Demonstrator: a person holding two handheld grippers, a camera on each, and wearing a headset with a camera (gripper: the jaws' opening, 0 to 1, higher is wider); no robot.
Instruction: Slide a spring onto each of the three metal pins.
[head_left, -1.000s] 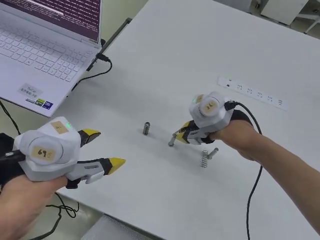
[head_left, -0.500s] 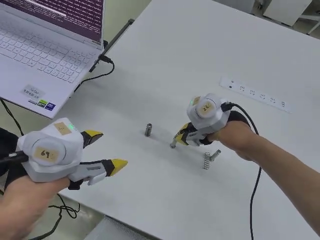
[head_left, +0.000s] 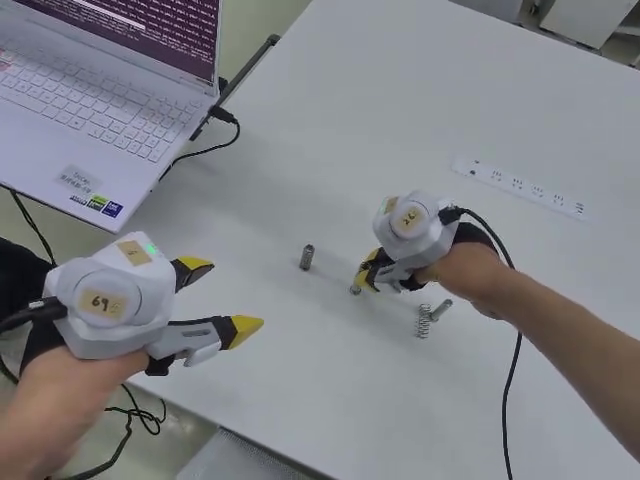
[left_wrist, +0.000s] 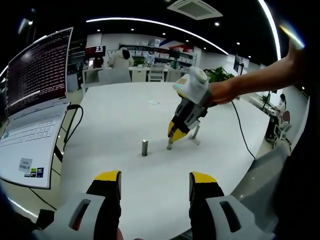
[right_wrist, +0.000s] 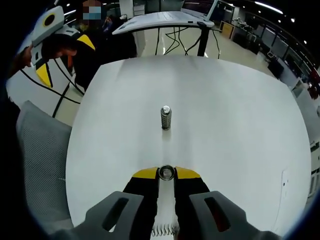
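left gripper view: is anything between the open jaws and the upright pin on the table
Nothing visible. Only bare table lies between the left gripper and the upright pin. The right gripper, shut on a second pin, sits beside the upright pin, off that line.

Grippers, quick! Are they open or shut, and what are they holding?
Left gripper: open, holding nothing.
Right gripper: shut on a metal pin.

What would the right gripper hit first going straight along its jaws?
Likely the standing pin, dead ahead of the right gripper, which is shut on a second pin. Its tilt is unclear, so the table might come first.
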